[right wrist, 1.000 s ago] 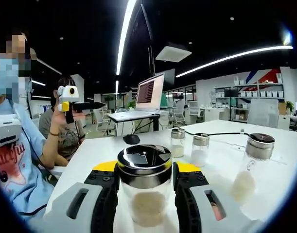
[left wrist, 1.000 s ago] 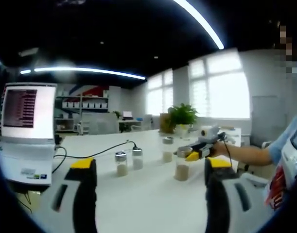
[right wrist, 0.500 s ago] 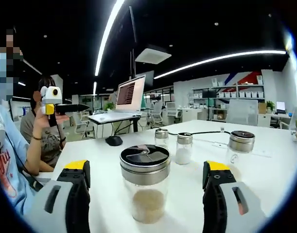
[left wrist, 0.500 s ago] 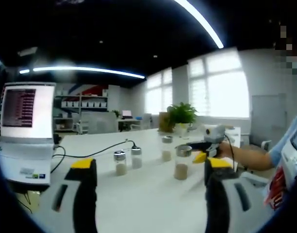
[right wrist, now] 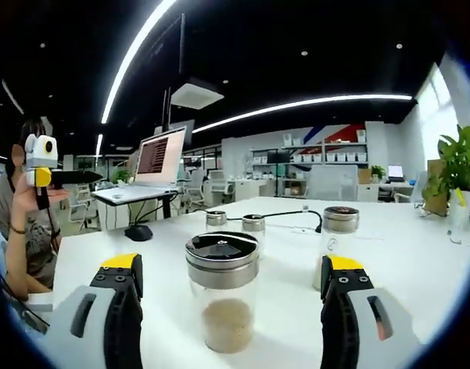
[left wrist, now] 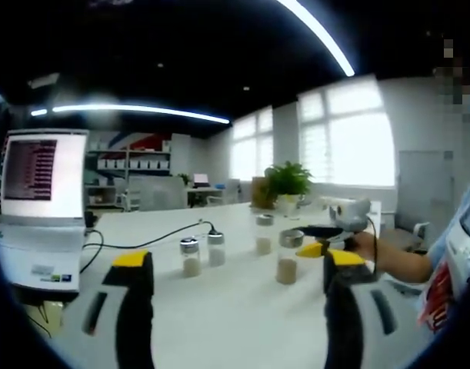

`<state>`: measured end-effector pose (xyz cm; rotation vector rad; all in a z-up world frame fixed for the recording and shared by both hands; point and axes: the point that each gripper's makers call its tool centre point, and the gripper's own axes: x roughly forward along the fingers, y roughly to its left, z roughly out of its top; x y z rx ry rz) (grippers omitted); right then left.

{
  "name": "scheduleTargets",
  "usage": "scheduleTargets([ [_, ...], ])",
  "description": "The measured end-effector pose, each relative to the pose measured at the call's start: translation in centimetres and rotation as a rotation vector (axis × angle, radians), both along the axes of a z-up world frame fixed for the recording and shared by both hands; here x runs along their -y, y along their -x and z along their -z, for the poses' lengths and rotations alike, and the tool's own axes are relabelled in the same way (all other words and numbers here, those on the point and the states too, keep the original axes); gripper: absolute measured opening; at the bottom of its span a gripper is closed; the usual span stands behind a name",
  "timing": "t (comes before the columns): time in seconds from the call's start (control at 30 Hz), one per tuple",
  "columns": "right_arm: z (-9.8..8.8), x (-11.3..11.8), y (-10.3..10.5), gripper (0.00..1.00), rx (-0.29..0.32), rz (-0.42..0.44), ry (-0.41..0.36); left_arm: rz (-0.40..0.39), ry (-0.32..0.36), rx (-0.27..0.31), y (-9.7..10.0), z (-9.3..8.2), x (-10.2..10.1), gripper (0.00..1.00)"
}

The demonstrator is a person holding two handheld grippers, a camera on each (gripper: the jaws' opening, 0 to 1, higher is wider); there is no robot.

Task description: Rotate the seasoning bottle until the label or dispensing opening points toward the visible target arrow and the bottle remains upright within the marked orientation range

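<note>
1. The seasoning bottle [right wrist: 220,290] stands upright on the white table [right wrist: 419,261], straight ahead of the right gripper [right wrist: 231,319] and between its two jaws, which stand wide and touch nothing; in the left gripper view the same bottle [left wrist: 288,259] is the nearest of the jars, with the right gripper [left wrist: 321,244] just beside it
2. The left gripper [left wrist: 238,307] hovers well back from the bottle, jaws wide and holding nothing
3. No target arrow or marked range can be made out on the table, so the aim direction cannot be told from here
4. The step in hand looks like a re-grip: the jaws should close evenly on the glass below the metal lid [right wrist: 221,259], the turn should run about the bottle's own axis, and the base should stay flat, since a high or lopsided pinch could tip it
5. Three smaller jars [right wrist: 252,228] stand further back, near a black cable [right wrist: 292,214]
6. The table is smooth and bare around the bottle; beyond are an open laptop [right wrist: 154,165], a potted plant [left wrist: 288,184], shelving, bright windows and ceiling light strips
</note>
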<state>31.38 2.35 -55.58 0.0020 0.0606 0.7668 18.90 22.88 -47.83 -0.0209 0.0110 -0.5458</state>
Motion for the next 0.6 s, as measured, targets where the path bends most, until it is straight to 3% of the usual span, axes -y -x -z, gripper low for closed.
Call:
scheduleTargets([
  [0.13,-0.2,0.5,-0.5,0.99,-0.023,0.094,-0.071,-0.002,-0.003,-0.003,0.0,0.1,0.0,0.97],
  [0.43,-0.1,-0.5,-0.7,0.98,-0.012,0.14,-0.069,0.001,-0.001,-0.006,0.0,0.2,0.0,0.97],
  [0.6,-0.2,-0.1,-1.1,0.89,0.002,0.216,-0.079,0.004,0.009,0.001,0.0,0.0,0.0,0.97],
])
